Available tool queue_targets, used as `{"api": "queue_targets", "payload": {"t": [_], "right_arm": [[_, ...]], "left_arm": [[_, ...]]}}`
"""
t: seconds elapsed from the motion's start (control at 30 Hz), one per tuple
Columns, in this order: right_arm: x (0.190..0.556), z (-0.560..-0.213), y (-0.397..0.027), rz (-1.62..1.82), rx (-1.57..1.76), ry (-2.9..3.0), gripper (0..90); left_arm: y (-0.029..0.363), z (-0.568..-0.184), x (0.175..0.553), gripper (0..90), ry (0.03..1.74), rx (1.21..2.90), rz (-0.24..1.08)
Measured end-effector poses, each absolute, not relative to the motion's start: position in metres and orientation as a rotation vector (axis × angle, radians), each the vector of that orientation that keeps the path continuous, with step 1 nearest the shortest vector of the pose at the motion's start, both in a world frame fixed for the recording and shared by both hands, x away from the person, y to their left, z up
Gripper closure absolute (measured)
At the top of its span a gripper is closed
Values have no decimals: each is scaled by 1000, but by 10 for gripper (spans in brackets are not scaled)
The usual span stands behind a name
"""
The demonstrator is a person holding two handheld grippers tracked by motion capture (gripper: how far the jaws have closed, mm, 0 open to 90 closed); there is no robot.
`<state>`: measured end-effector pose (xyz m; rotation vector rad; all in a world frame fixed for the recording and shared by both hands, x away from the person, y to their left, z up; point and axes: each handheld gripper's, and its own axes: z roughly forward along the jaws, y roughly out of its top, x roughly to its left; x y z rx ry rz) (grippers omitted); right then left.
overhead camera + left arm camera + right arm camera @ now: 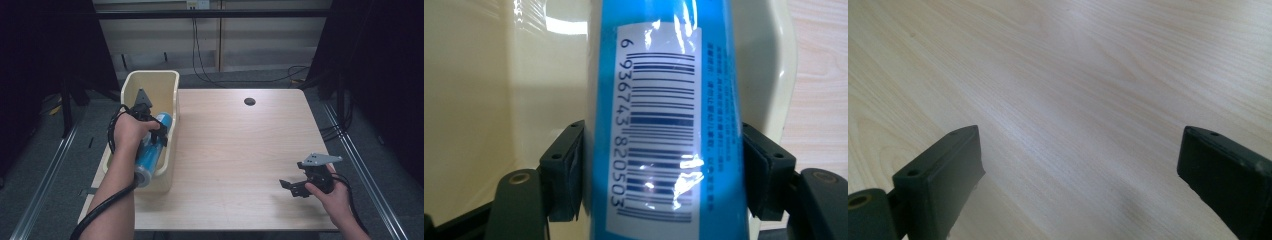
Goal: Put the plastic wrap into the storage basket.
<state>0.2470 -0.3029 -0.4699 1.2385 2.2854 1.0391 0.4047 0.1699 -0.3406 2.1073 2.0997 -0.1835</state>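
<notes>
A blue tube [151, 150] with a white barcode label [659, 125] lies lengthwise in the cream plastic bin [150, 80] at the table's left edge. My left gripper [159, 134] is shut on the blue tube [664, 75], one black jaw pressed against each side. The bin's cream wall [484, 100] shows behind the tube in the left gripper view. Near the table's front right corner my right gripper [291, 187] is open, held low over the bare wood with nothing between its jaws. In the right gripper view, the right gripper [1080, 170] looks along the wooden tabletop [1073, 75].
The light wooden table [235, 150] has a dark round cable hole [249, 101] near its far edge. Cables [210, 75] run across the floor behind it. Metal rails [365, 175] flank the table on both sides.
</notes>
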Motion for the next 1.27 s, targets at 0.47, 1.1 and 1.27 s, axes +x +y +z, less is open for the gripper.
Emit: {"api": "queue_targets", "payload": {"t": [0.47, 1.1, 1.27], "right_arm": [[246, -468, -302, 1041, 1225, 2287, 43], [244, -468, -304, 1056, 1236, 2276, 42], [246, -469, -304, 1047, 1230, 2279, 42]], "left_arm": [[157, -301, 397, 240, 1925, 2041, -60], [90, -298, 381, 132, 1512, 2056, -42], [81, -303, 380, 116, 1480, 2067, -34]]}}
